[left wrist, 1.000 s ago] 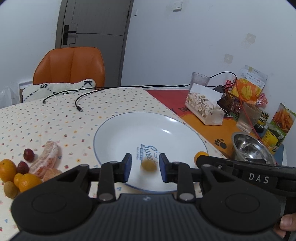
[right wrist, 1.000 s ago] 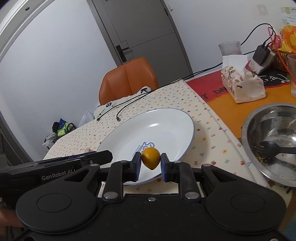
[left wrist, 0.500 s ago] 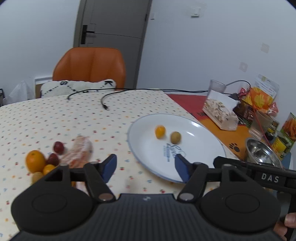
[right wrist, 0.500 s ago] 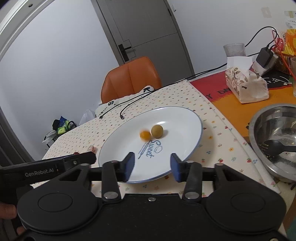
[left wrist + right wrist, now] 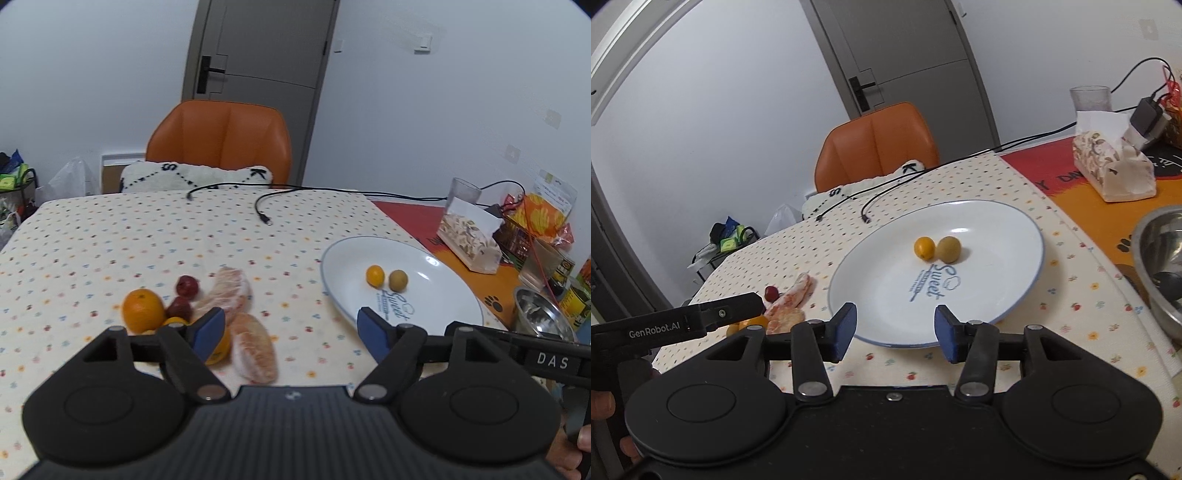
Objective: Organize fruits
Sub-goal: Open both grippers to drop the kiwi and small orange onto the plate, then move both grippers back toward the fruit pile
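Note:
A white plate (image 5: 436, 273) (image 5: 1004, 236) holds a small orange fruit (image 5: 375, 275) (image 5: 924, 247) and a brownish-green fruit (image 5: 398, 280) (image 5: 948, 249) side by side. Left of the plate on the dotted cloth lie an orange (image 5: 143, 309), two dark red fruits (image 5: 187, 285), two peeled citrus pieces (image 5: 226, 291) and a small orange fruit partly hidden behind my left finger. My left gripper (image 5: 291, 334) is open and empty above the cloth, between the fruit pile and the plate. My right gripper (image 5: 894, 328) is open and empty at the plate's near rim.
A tissue box (image 5: 471, 238) (image 5: 1112, 168), a metal bowl (image 5: 541, 319) (image 5: 1161, 273), glasses, cans and snack packets crowd the right side. Black cables (image 5: 266, 218) lie on the far cloth. An orange chair (image 5: 221, 140) with a cushion stands behind the table.
My right gripper opened and let the small orange fruit go onto the plate, then drew back. My left gripper released the brownish fruit, opened wide and swung left toward the fruit pile.

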The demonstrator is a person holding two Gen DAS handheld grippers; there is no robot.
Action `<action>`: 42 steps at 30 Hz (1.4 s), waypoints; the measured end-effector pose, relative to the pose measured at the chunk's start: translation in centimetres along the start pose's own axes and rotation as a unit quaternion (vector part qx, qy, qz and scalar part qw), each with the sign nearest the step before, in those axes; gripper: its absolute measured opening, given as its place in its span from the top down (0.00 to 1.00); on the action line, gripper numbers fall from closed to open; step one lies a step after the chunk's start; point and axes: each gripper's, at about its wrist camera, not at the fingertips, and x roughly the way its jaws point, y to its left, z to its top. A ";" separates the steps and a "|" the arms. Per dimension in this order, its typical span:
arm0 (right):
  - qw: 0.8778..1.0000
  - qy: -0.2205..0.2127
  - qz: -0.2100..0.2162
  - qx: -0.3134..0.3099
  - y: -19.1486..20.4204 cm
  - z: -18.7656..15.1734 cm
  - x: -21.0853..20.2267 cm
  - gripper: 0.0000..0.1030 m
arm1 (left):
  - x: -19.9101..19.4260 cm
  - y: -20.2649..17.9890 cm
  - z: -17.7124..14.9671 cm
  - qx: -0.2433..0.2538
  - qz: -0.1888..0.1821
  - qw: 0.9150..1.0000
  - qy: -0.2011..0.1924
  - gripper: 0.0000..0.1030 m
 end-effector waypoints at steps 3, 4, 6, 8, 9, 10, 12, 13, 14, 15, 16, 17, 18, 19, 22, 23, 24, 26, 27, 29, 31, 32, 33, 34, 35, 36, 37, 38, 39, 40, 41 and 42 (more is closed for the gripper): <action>1.000 0.003 0.004 -0.003 0.6 -0.1 0.2 0.53 | -0.4 0.8 -0.2 -0.005 0.005 1.000 -0.001 0.25; 1.000 0.003 0.005 -0.004 0.8 -0.1 0.3 0.53 | -0.5 1.1 -0.2 -0.007 0.007 1.000 -0.001 0.25; 1.000 0.005 0.007 -0.007 1.3 -0.2 0.4 0.50 | -0.7 1.6 -0.4 -0.010 0.011 1.000 -0.002 0.25; 1.000 0.006 0.010 -0.010 1.8 -0.2 0.4 0.46 | -0.8 2.1 -0.5 -0.013 0.014 1.000 -0.002 0.25; 1.000 0.006 0.012 -0.013 2.0 -0.3 0.5 0.45 | -0.9 2.3 -0.6 -0.014 0.015 1.000 -0.001 0.25; 1.000 0.006 0.014 -0.015 2.3 -0.3 0.5 0.44 | -0.9 2.5 -0.7 -0.016 0.017 1.000 0.000 0.25; 1.000 0.009 0.019 -0.017 2.8 -0.4 0.6 0.43 | -1.1 3.1 -0.9 -0.019 0.018 1.000 0.001 0.25; 1.000 0.010 0.021 -0.018 3.0 -0.5 0.6 0.43 | -1.1 3.3 -1.0 -0.021 0.018 1.000 0.002 0.25; 0.999 0.012 0.024 -0.019 3.3 -0.5 0.7 0.42 | -1.2 3.6 -1.1 -0.023 0.020 1.000 0.003 0.25; 0.999 0.014 0.027 -0.019 3.6 -0.5 0.8 0.42 | -1.2 3.8 -1.2 -0.025 0.021 0.999 0.003 0.25; 0.999 0.017 0.032 -0.019 3.8 -0.6 1.0 0.41 | -1.3 4.1 -1.3 -0.026 0.021 0.999 0.003 0.25; 0.999 0.019 0.037 -0.019 4.0 -0.6 1.1 0.39 | -1.3 4.3 -1.4 -0.027 0.022 0.999 0.004 0.25; 0.999 0.021 0.040 -0.022 4.3 -0.6 1.3 0.36 | -1.3 4.5 -1.5 -0.028 0.023 0.999 0.005 0.25; 0.999 0.022 0.042 -0.025 4.6 -0.7 1.4 0.35 | -1.4 4.8 -1.5 -0.029 0.024 0.999 0.005 0.25; 0.998 0.027 0.048 -0.034 5.6 -0.8 1.9 0.28 | -1.5 5.5 -1.7 -0.034 0.026 0.999 0.006 0.25; 0.998 0.030 0.051 -0.036 5.8 -0.9 2.1 0.25 | -1.6 5.7 -1.7 -0.034 0.028 0.999 0.007 0.25; 0.997 0.031 0.053 -0.037 6.1 -0.9 2.3 0.22 | -1.6 5.9 -1.8 -0.034 0.029 0.999 0.008 0.25; 0.997 0.032 0.056 -0.040 6.5 -1.1 2.6 0.15 | -1.6 6.3 -1.9 -0.035 0.031 0.999 0.010 0.25; 0.997 0.031 0.057 -0.040 6.7 -1.1 2.8 0.09 | -1.7 6.5 -2.0 -0.036 0.032 0.999 0.010 0.25; 0.997 0.028 0.058 -0.037 7.0 -1.2 3.1 0.04 | -1.7 7.0 -2.0 -0.040 0.034 0.999 0.012 0.25; 0.997 0.030 0.063 -0.034 7.2 -1.3 3.5 0.02 | -1.7 7.5 -2.1 -0.043 0.037 0.998 0.012 0.25; 0.997 0.031 0.065 -0.032 7.4 -1.3 3.7 0.02 | -1.8 7.8 -2.1 -0.045 0.039 0.998 0.012 0.25; 0.997 0.033 0.067 -0.033 7.5 -1.3 3.8 0.01 | -1.8 8.0 -2.1 -0.046 0.040 0.998 0.012 0.25; 0.996 0.035 0.068 -0.036 7.8 -1.4 4.0 0.01 | -1.9 8.2 -2.0 -0.047 0.040 0.998 0.011 0.25; 0.996 0.036 0.070 -0.039 8.0 -1.4 4.2 0.01 | -1.9 8.4 -2.0 -0.047 0.040 0.998 0.010 0.25; 0.996 0.037 0.070 -0.042 8.2 -1.4 4.4 0.02 | -1.9 8.6 -2.0 -0.048 0.040 0.998 0.010 0.25; 0.996 0.038 0.070 -0.044 8.4 -1.5 4.6 0.02 | -1.8 8.8 -2.0 -0.049 0.040 0.998 0.010 0.25; 0.996 0.037 0.069 -0.045 8.5 -1.5 4.8 0.03 | -1.8 8.9 -2.0 -0.050 0.040 0.998 0.011 0.25; 0.996 0.038 0.069 -0.045 8.7 -1.6 5.0 0.05 | -1.8 9.1 -2.0 -0.052 0.039 0.998 0.012 0.25; 0.996 0.041 0.069 -0.045 8.8 -1.6 5.2 0.07 | -1.7 9.3 -2.0 -0.053 0.039 0.998 0.013 0.25; 0.996 0.045 0.069 -0.046 8.9 -1.6 5.5 0.12 | -1.7 9.4 -2.0 -0.054 0.037 0.998 0.015 0.25; 0.995 0.049 0.069 -0.048 9.1 -1.6 5.8 0.16 | -1.6 9.5 -2.0 -0.055 0.036 0.998 0.016 0.26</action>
